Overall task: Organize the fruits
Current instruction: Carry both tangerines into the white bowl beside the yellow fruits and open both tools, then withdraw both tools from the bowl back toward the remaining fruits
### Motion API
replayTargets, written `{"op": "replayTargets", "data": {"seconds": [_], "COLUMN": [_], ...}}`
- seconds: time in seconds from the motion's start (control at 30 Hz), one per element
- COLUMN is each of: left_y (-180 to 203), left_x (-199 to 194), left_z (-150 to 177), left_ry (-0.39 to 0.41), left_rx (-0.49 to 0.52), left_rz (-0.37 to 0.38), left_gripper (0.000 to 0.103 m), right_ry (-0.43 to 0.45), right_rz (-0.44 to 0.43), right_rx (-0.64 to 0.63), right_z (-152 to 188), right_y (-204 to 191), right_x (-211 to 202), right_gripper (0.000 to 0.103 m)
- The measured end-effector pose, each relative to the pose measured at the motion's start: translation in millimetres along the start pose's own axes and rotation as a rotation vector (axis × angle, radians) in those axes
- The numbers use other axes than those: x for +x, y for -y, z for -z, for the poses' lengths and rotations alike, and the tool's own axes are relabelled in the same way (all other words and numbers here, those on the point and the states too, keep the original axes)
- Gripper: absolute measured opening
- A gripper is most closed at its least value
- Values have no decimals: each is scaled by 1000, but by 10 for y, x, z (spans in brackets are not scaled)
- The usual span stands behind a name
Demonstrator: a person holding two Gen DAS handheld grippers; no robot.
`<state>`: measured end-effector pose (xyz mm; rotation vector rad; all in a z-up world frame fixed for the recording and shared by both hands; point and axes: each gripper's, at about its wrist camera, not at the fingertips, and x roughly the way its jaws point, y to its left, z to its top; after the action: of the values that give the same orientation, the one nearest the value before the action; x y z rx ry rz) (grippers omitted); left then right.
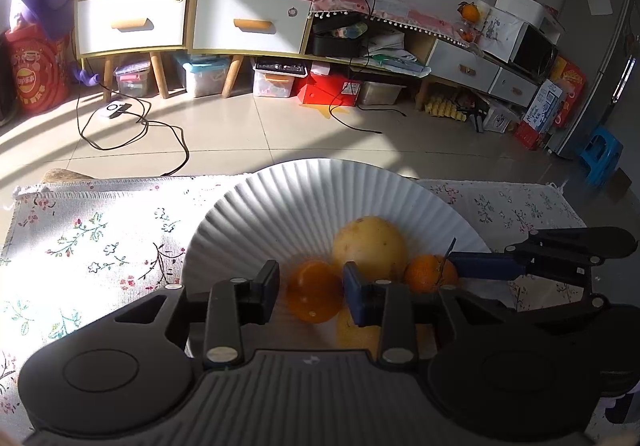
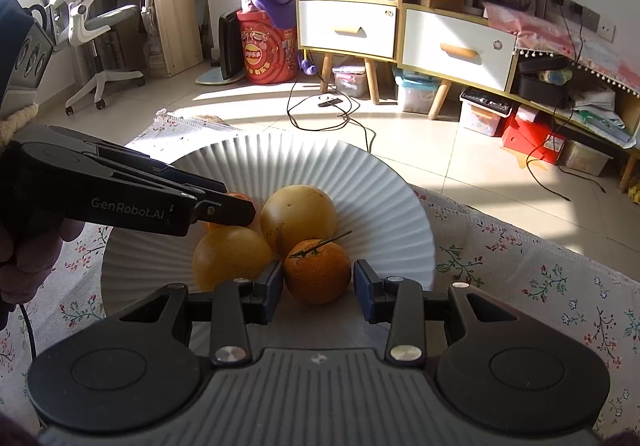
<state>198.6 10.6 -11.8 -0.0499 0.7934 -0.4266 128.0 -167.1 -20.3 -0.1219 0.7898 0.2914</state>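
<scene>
Both claws work the fluted white plate (image 2: 380, 206): the left claw (image 1: 310, 292) brackets an orange (image 1: 314, 292) and the right claw (image 2: 318, 284) a stemmed tangerine (image 2: 317, 272), each parted slightly wider than its fruit, so release looks done and lifting clear comes next.

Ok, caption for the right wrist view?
Right tool open around a stemmed orange on the white pleated plate.

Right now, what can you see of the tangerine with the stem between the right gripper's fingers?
The tangerine is small, round and deep orange with dimpled skin and a thin green stem slanting from its top. It sits at the near side of the white pleated plate, against the large yellow fruit. The right gripper straddles it, open.
</scene>
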Motion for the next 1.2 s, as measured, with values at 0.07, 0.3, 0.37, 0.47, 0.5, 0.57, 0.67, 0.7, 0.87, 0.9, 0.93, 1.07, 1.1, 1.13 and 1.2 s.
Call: {"op": "replayTargets", "data": {"seconds": [0.07, 0.3, 0.37, 0.47, 0.5, 0.57, 0.67, 0.7, 0.87, 0.9, 0.93, 1.07, 1.1, 1.13, 1.2], "left_y": [0, 28, 31, 46, 51, 59, 81, 97, 134, 145, 149, 178, 188, 199, 215], "left_x": [-12, -110, -148, -222, -246, -313, -406, -440, -595, -625, -651, -736, -761, -779, -809], "left_z": [-3, 23, 30, 48, 53, 79, 108, 118, 188, 211, 234, 321, 344, 359, 381], "left_ry": [5, 14, 16, 18, 19, 21, 24, 25, 25, 23, 20, 10, 8, 6, 2], "left_rx": [-1, -1, 0, 6, 6, 7, 9, 11, 16, 14, 13, 23, 27, 28, 25], "left_rz": [-4, -14, -16, -22, -22, -22, -22, -23, -35, -37, -39, -60, -66, -71, -77], "left_gripper": [27, 40, 44, 48, 49, 53, 57, 58, 72, 72, 74, 78, 79, 79, 82], "right_ry": [2, 12, 12, 15, 16, 17, 21, 22, 18, 16, 16, 9, 7, 6, 11], "right_rz": [2, 14, 17, 23, 24, 28, 29, 28, 39, 38, 37, 36, 39, 40, 46], "right_rx": [0, 16, 18, 22, 24, 26, 35, 38, 54, 61, 66, 76, 79, 80, 83], "right_z": [2, -7, -6, -1, 0, 3, 18, 25, 82, 93, 104, 131, 133, 135, 149], "right_y": [7, 19, 19, 13, 12, 3, -13, -19, -57, -64, -71, -106, -118, -129, -156], "right_x": [-14, -114, -156, -225, -248, -306, -400, -428, -564, -591, -610, -685, -701, -711, -758], "right_gripper": [38, 47, 48, 52, 53, 56, 61, 63, 69, 71, 71, 75, 76, 76, 78]}}
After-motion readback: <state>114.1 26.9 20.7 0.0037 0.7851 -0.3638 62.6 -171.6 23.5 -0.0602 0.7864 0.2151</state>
